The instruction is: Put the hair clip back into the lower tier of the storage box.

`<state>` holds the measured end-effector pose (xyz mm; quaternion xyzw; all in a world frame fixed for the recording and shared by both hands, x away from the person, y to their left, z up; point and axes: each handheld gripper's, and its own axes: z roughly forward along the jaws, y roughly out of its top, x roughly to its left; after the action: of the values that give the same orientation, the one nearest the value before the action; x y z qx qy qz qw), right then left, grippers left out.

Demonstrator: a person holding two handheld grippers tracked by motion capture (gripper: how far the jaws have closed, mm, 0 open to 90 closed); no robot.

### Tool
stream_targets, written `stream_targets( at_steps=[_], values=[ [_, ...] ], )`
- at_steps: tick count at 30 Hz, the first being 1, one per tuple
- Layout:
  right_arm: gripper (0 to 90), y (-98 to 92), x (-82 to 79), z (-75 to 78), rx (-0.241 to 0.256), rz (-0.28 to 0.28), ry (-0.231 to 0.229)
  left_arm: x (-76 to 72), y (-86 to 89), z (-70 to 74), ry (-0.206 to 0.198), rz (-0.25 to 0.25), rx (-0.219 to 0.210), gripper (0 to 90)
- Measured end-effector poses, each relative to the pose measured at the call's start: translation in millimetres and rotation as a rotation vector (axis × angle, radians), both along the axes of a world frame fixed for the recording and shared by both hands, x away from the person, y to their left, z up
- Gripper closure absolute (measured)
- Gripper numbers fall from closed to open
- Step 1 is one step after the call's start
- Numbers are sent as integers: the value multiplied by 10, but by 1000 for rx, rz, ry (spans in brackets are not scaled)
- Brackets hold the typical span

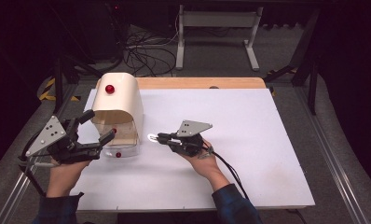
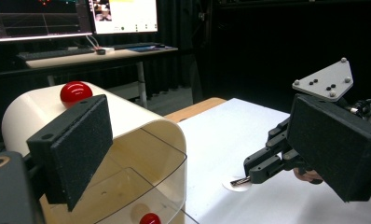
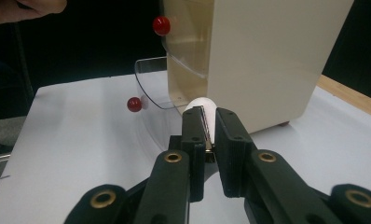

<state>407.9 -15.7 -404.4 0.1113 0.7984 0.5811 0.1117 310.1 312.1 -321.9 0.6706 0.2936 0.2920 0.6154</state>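
The right gripper [image 3: 207, 126], nearest the lens, had its jaws pinched on a small white disc [image 3: 203, 106] just beside the cream bread box [image 1: 118, 105]. At the box's open front, the left gripper [image 1: 96, 126] hung with jaws spread wide, holding nothing. A red knob [image 1: 109, 88] sat atop the box; a clear drawer [image 3: 151, 81] jutted from its front. The box stood on a white tabletop [image 1: 249, 135], with cables [image 1: 146, 51] on the floor beyond it.

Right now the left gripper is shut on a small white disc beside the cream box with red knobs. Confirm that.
Wrong gripper. The right gripper is shut on the small white disc, as the right gripper view shows. The left gripper is open, its jaws apart beside the cream box with red knobs.
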Motion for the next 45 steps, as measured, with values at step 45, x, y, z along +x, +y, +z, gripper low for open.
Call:
stream_targets(
  at_steps=[45],
  values=[
    [830,491,26,-57,19,56,-3,-14,6,10,-7,-10,-13,78]
  ],
)
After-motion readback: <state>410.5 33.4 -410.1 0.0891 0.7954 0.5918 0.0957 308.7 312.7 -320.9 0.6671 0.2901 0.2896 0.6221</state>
